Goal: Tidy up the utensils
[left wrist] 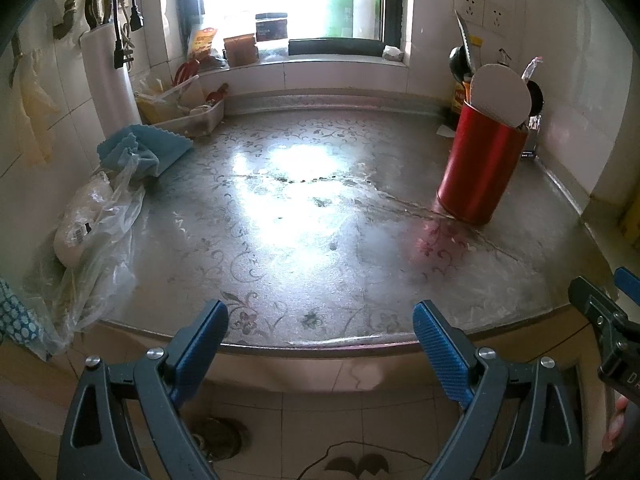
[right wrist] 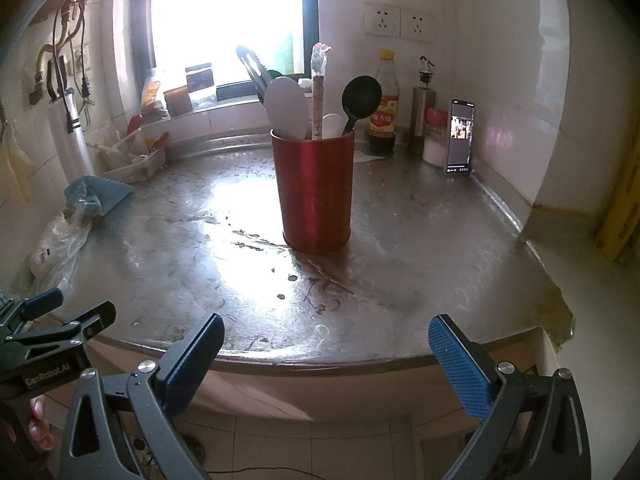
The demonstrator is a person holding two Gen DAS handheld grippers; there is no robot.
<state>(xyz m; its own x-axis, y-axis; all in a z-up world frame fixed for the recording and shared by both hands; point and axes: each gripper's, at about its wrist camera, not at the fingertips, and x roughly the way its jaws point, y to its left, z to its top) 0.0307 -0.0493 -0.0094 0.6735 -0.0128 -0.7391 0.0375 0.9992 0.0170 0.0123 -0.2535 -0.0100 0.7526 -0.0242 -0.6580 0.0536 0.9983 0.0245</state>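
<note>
Both tongs hang spread apart and empty at the tabletop's (right wrist: 400,240) near edge: left tongs (left wrist: 320,336), right tongs (right wrist: 326,344); the red utensil holder (right wrist: 316,192) stands upright mid-tabletop (white spatula (right wrist: 286,108), black ladle (right wrist: 360,98) and wrapped chopsticks (right wrist: 319,92) inside); a blue cloth (left wrist: 144,148) lies left.

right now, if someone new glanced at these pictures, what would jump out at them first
The red canister stands upright on the patterned countertop, stuffed with a white spatula, a black ladle and other utensils. Behind it the window glares white. Nearest the cameras, the left tongs and right tongs hang open and empty at the counter's front edge.
</note>
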